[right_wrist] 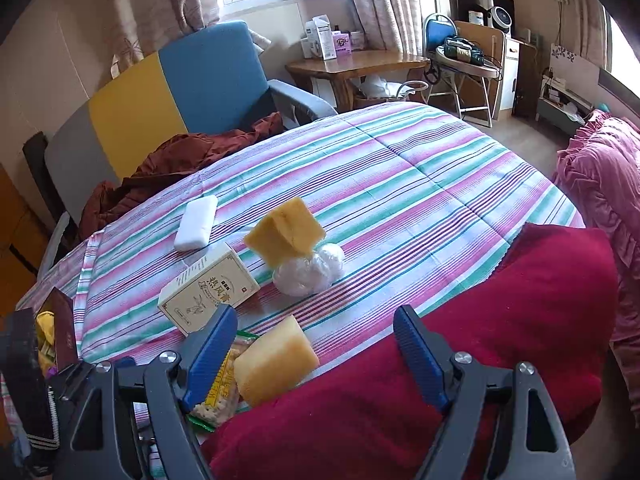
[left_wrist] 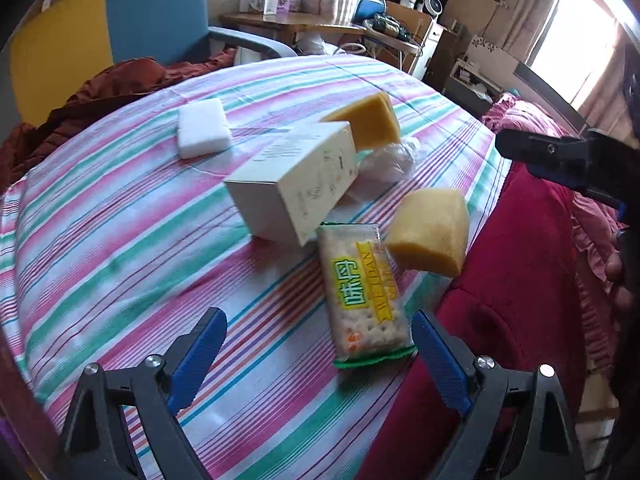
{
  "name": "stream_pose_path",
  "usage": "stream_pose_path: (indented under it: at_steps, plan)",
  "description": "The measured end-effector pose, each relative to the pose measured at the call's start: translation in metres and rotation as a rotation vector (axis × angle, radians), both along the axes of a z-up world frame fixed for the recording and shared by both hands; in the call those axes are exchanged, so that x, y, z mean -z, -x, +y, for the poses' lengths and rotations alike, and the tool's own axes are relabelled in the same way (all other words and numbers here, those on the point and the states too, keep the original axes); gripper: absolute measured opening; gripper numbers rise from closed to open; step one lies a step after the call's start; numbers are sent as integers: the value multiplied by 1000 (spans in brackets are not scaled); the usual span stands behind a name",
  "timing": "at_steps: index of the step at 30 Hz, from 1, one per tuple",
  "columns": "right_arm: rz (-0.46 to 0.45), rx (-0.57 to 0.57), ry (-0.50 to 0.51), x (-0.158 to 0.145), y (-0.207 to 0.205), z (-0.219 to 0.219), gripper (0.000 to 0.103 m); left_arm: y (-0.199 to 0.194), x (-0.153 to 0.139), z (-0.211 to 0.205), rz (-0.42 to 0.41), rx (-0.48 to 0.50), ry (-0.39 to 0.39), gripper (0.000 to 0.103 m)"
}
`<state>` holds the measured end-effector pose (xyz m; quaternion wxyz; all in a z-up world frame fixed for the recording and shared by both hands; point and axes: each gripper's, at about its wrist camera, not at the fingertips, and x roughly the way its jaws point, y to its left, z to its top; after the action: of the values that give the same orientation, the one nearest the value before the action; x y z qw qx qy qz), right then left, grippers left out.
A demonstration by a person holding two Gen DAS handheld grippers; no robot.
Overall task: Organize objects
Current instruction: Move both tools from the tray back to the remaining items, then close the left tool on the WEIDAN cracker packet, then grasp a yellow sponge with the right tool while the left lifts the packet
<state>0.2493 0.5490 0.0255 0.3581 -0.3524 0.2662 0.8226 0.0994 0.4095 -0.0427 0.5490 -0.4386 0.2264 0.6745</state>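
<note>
The cracker packet [left_wrist: 366, 294] lies low in the middle of the left wrist view, on the striped bedspread [left_wrist: 120, 240], with its near end reaching in between the left gripper [left_wrist: 318, 354]'s blue fingers [left_wrist: 198, 354]. Just right of it sits a yellow sponge block [left_wrist: 430, 234], close to the edge of a red blanket [left_wrist: 500, 320]. Above the packet a cream carton [left_wrist: 296, 184] lies on its side, one corner almost touching the packet's top. Behind that, toward the upper middle, a second yellow sponge [left_wrist: 370, 120] leans on a crumpled clear plastic bag [left_wrist: 390, 158], and a white bar [left_wrist: 203, 128] rests apart at upper left.

My judgement is that sorting has barely begun: the items are scattered, and the left gripper seems lined up on the packet as a first pick. The next move would call for going lower and forward so the fingers straddle the packet's narrow width, then closing gently, since crackers crush.

Both tools are released. The left fingers are spread wide, holding nothing and touching nothing. The right gripper [right_wrist: 316, 356] is likewise wide apart and empty, hanging above the near sponge and the red blanket at the lower part of its view.
</note>
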Motion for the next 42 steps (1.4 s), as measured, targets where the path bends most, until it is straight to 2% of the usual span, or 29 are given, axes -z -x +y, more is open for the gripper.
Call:
stream_pose_path:
  at_steps: [6, 12, 14, 16, 18, 19, 27, 34, 37, 42]
  plan:
    - [9, -14, 10, 6, 2, 3, 82, -7, 16, 23, 3, 16, 53, 95]
    - [16, -15, 15, 10, 5, 8, 83, -5, 33, 40, 8, -27, 94, 95]
    - [8, -19, 11, 12, 7, 8, 83, -5, 33, 39, 33, -27, 75, 93]
    - [-2, -24, 8, 12, 9, 7, 84, -6, 33, 36, 56, -16, 55, 83]
    - [-9, -27, 7, 13, 11, 7, 84, -4, 31, 31, 71, -9, 42, 59]
    - [-12, -27, 6, 14, 11, 7, 84, -2, 31, 28, 94, -14, 48, 50]
    - [-47, -42, 22, 16, 23, 4, 84, 10, 30, -23, 96, -19, 18, 50]
    - [-82, -58, 46, 16, 32, -4, 84, 22, 30, -83, 101, -80, -6, 50]
    - [-136, -83, 37, 16, 39, -4, 84, 25, 31, -102, 97, -99, -17, 50]
    - [-325, -240, 12, 28, 64, -12, 84, 24, 31, -107, 94, -117, -32, 50]
